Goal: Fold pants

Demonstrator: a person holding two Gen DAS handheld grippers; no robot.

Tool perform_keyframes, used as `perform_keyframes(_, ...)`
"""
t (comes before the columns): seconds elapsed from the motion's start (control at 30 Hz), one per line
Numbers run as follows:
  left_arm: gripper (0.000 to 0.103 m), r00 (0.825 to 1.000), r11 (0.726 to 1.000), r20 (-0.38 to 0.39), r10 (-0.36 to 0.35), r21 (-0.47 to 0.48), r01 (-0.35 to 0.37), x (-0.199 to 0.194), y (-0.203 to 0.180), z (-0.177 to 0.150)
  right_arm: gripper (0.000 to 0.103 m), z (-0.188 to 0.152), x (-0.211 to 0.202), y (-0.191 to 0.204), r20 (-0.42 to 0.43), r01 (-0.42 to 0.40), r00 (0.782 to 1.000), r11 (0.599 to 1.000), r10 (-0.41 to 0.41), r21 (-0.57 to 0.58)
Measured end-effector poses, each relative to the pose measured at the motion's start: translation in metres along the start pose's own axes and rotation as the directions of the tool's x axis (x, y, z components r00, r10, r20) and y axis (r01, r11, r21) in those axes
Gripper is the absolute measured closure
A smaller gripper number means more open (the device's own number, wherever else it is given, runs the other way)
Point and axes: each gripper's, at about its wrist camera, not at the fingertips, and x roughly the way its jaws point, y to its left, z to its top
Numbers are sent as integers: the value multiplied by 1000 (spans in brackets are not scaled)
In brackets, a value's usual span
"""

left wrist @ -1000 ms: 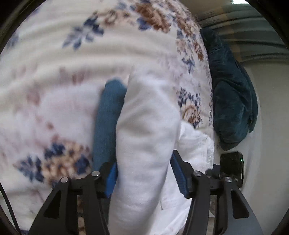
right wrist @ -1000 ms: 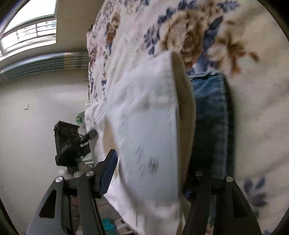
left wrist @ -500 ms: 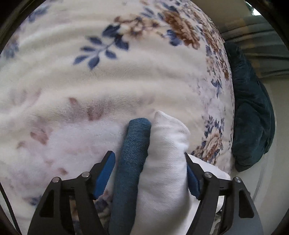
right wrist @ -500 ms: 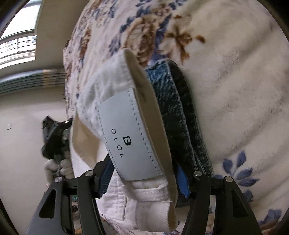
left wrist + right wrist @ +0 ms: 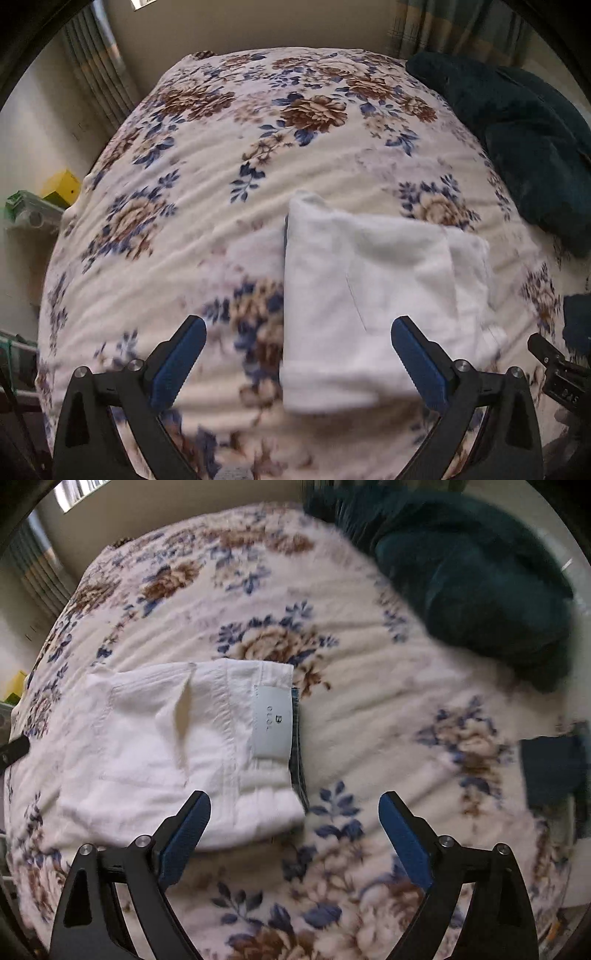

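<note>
folded white pants on floral bedspread, perhaps atop denim

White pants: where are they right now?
The folded white pants lie on the floral blanket, stacked on folded blue jeans; in the right wrist view they are left of centre, with the dark teal pillow at upper right.

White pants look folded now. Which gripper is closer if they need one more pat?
Probably the left gripper: the white pants lie partly between its open fingers. The right gripper, also open, hangs mostly over bare blanket.
</note>
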Motion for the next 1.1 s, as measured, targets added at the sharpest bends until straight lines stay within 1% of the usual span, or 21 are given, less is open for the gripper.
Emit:
perform_keyframes(0.13, 0, 1000, 1000, 26, -5, -2, 5, -39, -10, -19, 8, -28, -57, 4, 61, 25, 998, 1000, -25, 6)
perform_keyframes(0.2, 0, 999, 1000, 51, 9, 9, -10, -62, -13, -28, 8, -42, -90, -2, 76, 14, 997, 1000, -15, 17)
perform_keyframes(0.27, 0, 997, 1000, 71, 12, 17, -13, -85, -17, -38, 8, -52, -113, -5, 99, 8, 995, 1000, -11, 29)
perform_keyframes(0.43, 0, 989, 999, 142, 30, 20, -33, -157, -23, -70, 8, -79, -181, -20, 158, 1, 987, 999, -9, 47)
perform_keyframes(0.57, 0, 984, 999, 176, 35, -4, -34, -213, -27, -100, 8, -111, -246, -28, 211, -3, 978, 1000, -1, 15)
perform_keyframes(0.6, 0, 981, 999, 191, 34, -10, -33, -232, -29, -112, 8, -118, -259, -29, 218, -7, 976, 1000, 6, 6)
perform_keyframes(0.73, 0, 973, 999, 230, 31, -27, -26, -288, -36, -149, 8, -158, -335, -35, 285, -9, 958, 999, 20, -40)
perform_keyframes(0.83, 0, 965, 999, 259, 36, -41, -26, -332, -41, -178, 8, -190, -390, -45, 329, -18, 944, 998, 34, -53)
perform_keyframes(0.9, 0, 957, 998, 284, 51, -53, -38, -362, -43, -197, 8, -206, -418, -52, 347, -31, 937, 998, 49, -57)
perform_keyframes(0.93, 0, 955, 998, 293, 45, -57, -29, -377, -45, -206, 8, -218, -440, -58, 364, -38, 930, 997, 57, -60)
perform_keyframes(1.0, 0, 947, 997, 316, 55, -69, -35, -410, -47, -227, 8, -236, -470, -64, 385, -43, 920, 997, 66, -69)
perform_keyframes(1.1, 0, 940, 997, 337, 51, -74, -27, -449, -49, -251, 8, -269, -520, -73, 400, -61, 912, 994, 93, -92)
